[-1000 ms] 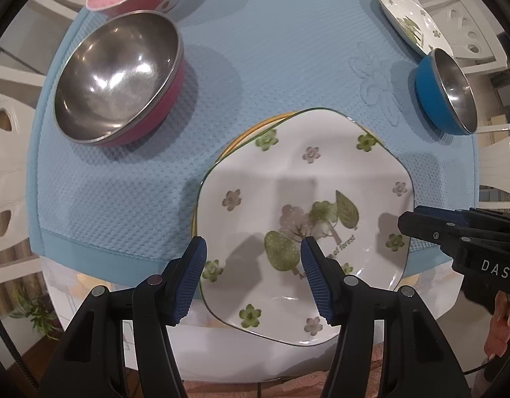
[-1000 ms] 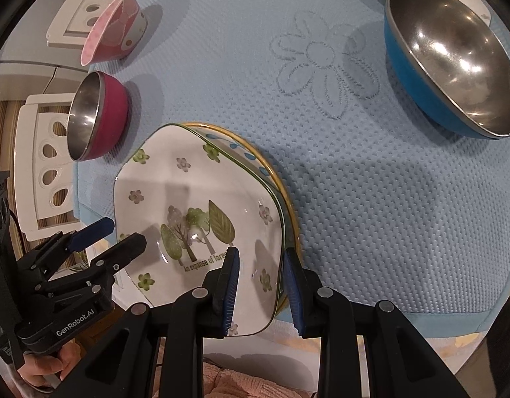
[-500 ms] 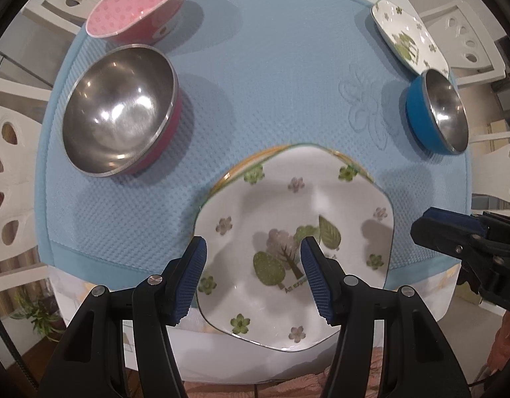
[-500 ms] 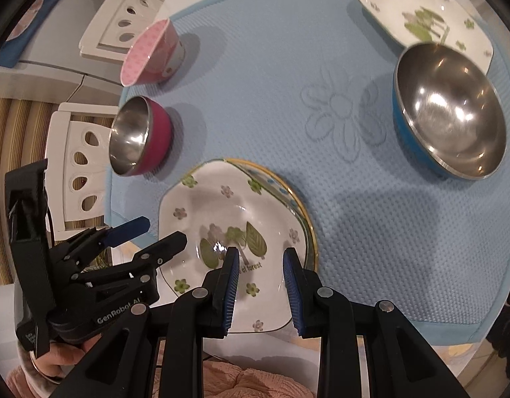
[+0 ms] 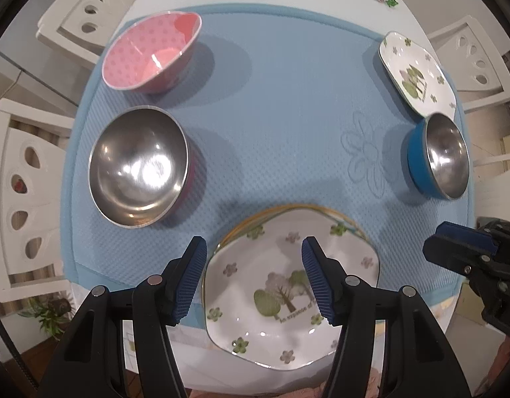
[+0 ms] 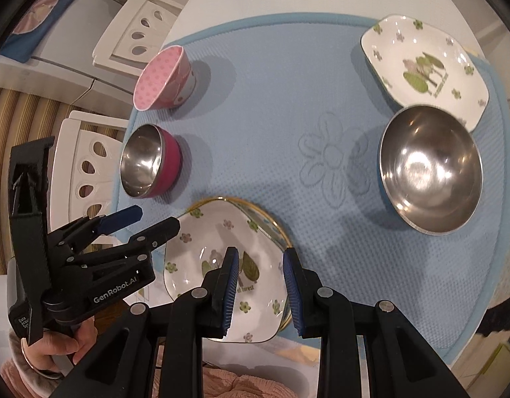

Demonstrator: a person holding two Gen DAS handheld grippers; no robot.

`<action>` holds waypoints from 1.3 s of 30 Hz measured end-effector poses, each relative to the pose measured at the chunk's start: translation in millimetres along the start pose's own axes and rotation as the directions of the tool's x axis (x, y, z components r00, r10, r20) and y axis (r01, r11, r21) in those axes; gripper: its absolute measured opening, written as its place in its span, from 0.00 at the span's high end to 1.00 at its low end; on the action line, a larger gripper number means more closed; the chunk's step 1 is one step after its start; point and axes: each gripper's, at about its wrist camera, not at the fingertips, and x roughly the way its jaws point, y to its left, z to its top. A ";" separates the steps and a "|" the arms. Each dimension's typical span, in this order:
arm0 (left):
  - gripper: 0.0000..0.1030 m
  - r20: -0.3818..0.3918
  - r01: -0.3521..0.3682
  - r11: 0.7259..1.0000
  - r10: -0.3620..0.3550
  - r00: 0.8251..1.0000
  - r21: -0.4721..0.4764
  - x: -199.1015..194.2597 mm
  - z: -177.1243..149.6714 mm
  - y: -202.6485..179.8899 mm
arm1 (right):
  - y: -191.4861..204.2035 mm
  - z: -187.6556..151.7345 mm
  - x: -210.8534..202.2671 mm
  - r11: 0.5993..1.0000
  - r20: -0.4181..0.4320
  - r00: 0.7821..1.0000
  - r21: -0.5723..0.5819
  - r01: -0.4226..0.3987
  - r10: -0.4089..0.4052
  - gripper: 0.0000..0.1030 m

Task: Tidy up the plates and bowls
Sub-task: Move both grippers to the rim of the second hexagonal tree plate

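Blue mat (image 5: 288, 106) covers the table. Nearest, both grippers hover with fingers apart and empty, left gripper (image 5: 251, 277) wider than right gripper (image 6: 259, 290), above the stacked flower plate (image 5: 274, 328). Farther right, the second flower plate (image 6: 424, 66) should be gripped by its rim and carried level.

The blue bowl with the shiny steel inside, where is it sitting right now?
The blue bowl sits near the right edge of the blue mat in the left wrist view, just in front of the lone flowered plate.
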 end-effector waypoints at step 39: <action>0.43 0.016 0.121 0.962 -0.120 0.993 -0.243 42.0 143.3 -102.4 | -159.2 137.3 -7.9 0.992 -0.065 0.991 -0.047 0.115 -0.118 0.65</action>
